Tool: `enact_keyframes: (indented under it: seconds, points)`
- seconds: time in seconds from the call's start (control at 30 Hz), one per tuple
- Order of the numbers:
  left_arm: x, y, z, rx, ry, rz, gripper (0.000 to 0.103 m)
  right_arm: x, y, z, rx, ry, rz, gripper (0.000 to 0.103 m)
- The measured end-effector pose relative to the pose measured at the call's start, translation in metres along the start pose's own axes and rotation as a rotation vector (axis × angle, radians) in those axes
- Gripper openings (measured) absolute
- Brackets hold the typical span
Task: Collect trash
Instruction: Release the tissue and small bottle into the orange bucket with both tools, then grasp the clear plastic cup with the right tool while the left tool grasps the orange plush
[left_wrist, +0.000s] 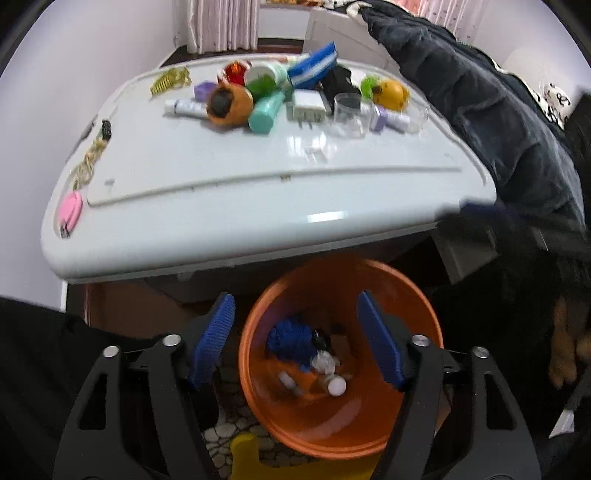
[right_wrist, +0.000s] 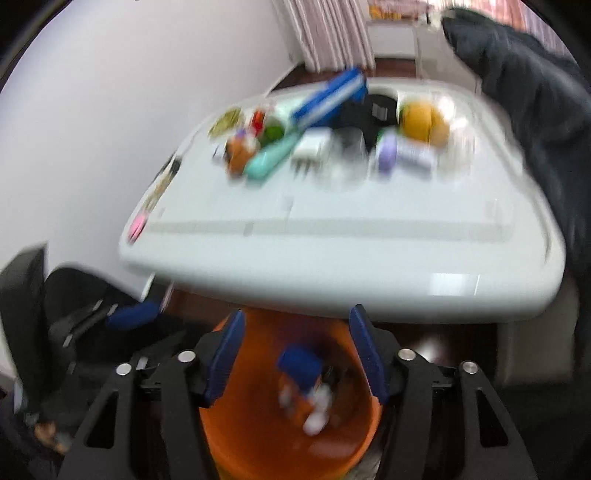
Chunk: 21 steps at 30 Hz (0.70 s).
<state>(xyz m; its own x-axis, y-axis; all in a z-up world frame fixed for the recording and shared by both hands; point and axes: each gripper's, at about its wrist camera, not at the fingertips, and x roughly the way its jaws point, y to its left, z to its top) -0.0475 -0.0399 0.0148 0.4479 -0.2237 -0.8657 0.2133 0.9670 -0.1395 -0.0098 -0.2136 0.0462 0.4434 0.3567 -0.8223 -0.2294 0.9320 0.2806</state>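
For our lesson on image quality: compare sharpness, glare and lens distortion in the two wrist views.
Left wrist view: fairly sharp on the glossy white table, which shows window glare near its front edge; the round orange plastic bin is slightly smeared. Right wrist view: heavy motion blur throughout. Both: fisheye bending, dark corners.

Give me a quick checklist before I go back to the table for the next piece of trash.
1. Left claw open, nothing held: ok.
2. Right claw open, nothing held: ok.
3. Bin below both claws, already holding trash: ok.
4. Table front strip bare, items bunched at the far side: ok.
5. Jacket hangs over the table's right edge, may snag: not ok.
6. Right view sharp enough to pick a target: not ok, blurred.
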Motion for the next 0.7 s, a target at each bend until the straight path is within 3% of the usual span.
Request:
enact_keyframes:
  seconds: [0.17, 0.37, 0.47, 0.57, 0.7]
  points:
    - [0.006, 0.012, 0.020, -0.053, -0.035, 0.018, 0.072, 0.035, -0.011, 0.065, -0.017, -0.073, -0.096, 0.063]
    - [0.019, 0.019, 0.023, -0.063, -0.033, 0.027, 0.072, 0.082, -0.011, 0.107, -0.059, -0.082, -0.161, 0.062]
    - [0.025, 0.020, 0.020, -0.056, -0.019, 0.021, 0.072, 0.112, -0.013, 0.116, -0.072, -0.040, -0.203, 0.062]
    - [0.026, 0.021, 0.018, -0.057, -0.018, 0.013, 0.072, 0.132, -0.019, 0.113, -0.070, -0.024, -0.213, 0.050]
    - [0.021, 0.021, 0.018, -0.054, -0.036, 0.014, 0.072, 0.114, -0.022, 0.108, -0.042, -0.065, -0.201, 0.046]
